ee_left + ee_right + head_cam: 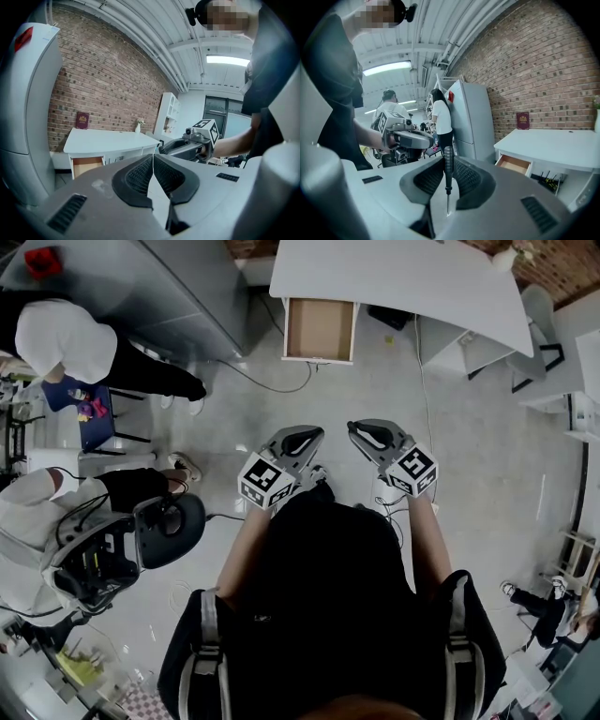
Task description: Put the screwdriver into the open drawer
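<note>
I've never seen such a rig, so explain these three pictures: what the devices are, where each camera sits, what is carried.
No robot: a person holds a grey two-jaw tool in each hand. The top-down picture comes from a head camera; the left tool and right tool point toward a white desk with an open wood-lined drawer. The other two pictures look along each tool's jaws. The right tool grips a slim black-handled screwdriver by its handle; the left tool's jaws are shut on nothing.

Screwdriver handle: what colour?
Black. The screwdriver shows best in the right gripper view.
</note>
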Available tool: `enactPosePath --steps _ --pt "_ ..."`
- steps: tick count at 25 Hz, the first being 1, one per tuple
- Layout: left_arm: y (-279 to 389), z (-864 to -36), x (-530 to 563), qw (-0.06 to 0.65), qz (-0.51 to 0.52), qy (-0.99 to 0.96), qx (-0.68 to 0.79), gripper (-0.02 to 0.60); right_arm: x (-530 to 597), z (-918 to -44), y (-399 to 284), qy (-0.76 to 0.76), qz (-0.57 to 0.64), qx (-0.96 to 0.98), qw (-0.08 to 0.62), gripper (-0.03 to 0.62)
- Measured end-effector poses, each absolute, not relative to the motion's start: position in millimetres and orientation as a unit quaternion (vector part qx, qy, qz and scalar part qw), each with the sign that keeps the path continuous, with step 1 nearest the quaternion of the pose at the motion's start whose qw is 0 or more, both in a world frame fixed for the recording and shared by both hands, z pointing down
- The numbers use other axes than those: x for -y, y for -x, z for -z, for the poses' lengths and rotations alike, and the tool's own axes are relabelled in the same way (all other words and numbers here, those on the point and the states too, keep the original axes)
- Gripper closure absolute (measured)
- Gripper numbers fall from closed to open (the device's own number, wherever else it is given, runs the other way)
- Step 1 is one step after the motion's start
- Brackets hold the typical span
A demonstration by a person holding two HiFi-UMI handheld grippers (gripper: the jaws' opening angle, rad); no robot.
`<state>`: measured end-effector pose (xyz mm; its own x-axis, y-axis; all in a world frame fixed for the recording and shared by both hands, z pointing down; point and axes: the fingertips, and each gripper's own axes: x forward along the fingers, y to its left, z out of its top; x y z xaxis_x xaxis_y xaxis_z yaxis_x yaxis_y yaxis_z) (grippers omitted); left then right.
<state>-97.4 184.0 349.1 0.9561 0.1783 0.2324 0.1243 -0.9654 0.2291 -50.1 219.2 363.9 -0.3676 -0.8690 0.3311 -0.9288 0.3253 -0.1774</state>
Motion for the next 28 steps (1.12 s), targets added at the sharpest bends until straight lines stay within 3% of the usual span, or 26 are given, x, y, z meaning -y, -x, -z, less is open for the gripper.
enactPosePath --steps 28 --pt "86.6 -360.5 -126.5 0.118 -0.131 -0.982 -0.074 0.565 -162.1 -374.4 34.3 -0.553 -0.181 0.808 0.095 0.471"
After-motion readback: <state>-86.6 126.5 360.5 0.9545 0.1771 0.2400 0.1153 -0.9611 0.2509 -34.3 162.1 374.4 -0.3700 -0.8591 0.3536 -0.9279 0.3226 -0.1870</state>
